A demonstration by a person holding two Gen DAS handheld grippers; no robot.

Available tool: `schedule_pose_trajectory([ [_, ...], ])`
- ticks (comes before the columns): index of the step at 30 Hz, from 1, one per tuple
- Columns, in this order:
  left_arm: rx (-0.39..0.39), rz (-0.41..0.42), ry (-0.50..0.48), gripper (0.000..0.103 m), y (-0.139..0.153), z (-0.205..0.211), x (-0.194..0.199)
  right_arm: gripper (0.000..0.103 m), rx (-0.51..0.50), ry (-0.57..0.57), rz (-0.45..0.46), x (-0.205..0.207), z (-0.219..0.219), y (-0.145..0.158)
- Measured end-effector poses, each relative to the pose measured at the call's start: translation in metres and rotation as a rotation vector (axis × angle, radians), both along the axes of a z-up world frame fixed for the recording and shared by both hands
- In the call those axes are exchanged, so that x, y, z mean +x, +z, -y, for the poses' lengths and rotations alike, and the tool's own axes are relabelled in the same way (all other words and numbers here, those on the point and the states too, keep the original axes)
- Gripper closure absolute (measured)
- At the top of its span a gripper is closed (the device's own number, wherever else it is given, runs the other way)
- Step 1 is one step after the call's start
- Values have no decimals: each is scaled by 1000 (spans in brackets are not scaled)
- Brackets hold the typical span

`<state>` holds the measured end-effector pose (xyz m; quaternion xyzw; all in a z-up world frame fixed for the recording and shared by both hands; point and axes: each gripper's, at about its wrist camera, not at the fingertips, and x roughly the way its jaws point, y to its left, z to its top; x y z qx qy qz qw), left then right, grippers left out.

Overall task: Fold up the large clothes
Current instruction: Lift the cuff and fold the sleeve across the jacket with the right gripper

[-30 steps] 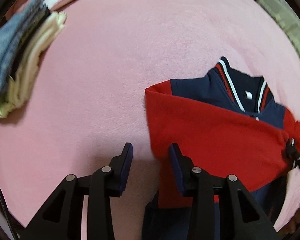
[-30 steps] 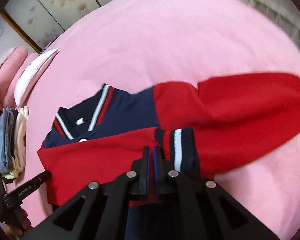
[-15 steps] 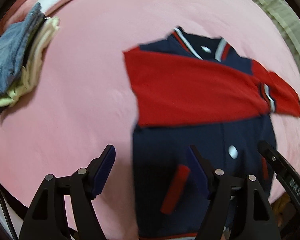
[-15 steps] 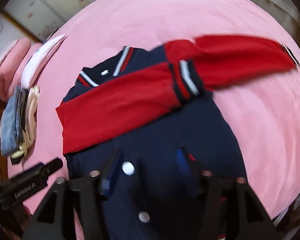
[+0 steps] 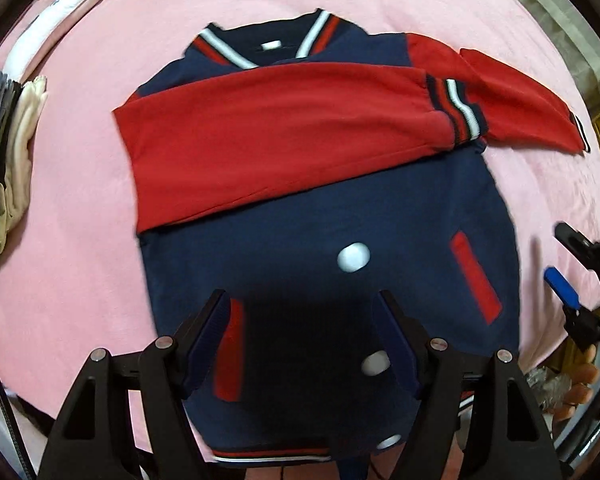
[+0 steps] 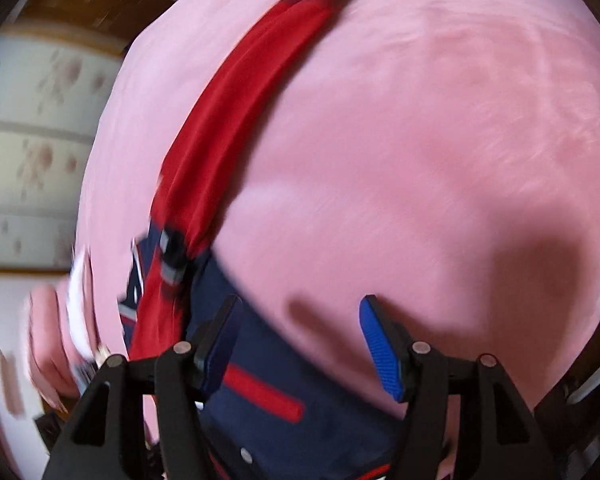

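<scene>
A navy jacket (image 5: 332, 216) with red sleeves lies flat on the pink bed (image 5: 80, 240), collar at the far end. One red sleeve (image 5: 284, 128) is folded across the chest; the other red sleeve (image 5: 512, 100) stretches out to the right. My left gripper (image 5: 302, 322) is open and empty above the jacket's lower front. My right gripper (image 6: 298, 330) is open and empty above the jacket's right edge, and shows at the right of the left wrist view (image 5: 572, 276). In the blurred right wrist view the outstretched sleeve (image 6: 236, 108) runs away from the jacket (image 6: 260, 360).
A stack of folded clothes (image 5: 8, 160) lies at the bed's left edge. A white pillow (image 5: 64, 12) is at the far left corner. The near bed edge runs just below the jacket hem. A papered wall (image 6: 32, 152) stands beyond the bed.
My right gripper let go of the folded sleeve's cuff and opened. Both grippers pulled back toward the jacket's hem; the right one swung toward the outstretched sleeve.
</scene>
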<state>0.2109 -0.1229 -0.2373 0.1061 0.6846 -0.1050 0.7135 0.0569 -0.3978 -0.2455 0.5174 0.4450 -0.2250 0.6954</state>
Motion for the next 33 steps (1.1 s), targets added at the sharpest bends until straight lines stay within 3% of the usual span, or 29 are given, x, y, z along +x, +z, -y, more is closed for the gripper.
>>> schedule_pose_trajectory([
  [7,10,-50,35,31,0,71,9,42,42,-69,-11,-2,86,-1],
  [12,-21,-84,56,31,-3,129,16,42,137,-61,53,26,140,-6],
  [18,-47,-106,90,31,-7,171,28,42,174,-81,97,64,190,-19],
  [20,-48,-107,98,31,-6,178,32,51,178,-91,110,77,201,-23],
  [22,-34,-102,114,31,-5,183,35,91,186,-87,117,86,207,-28],
  [28,-20,-118,154,31,-4,200,39,94,57,-6,105,105,204,-18],
  [33,-23,-73,171,31,4,186,51,94,43,-13,99,106,202,-8],
])
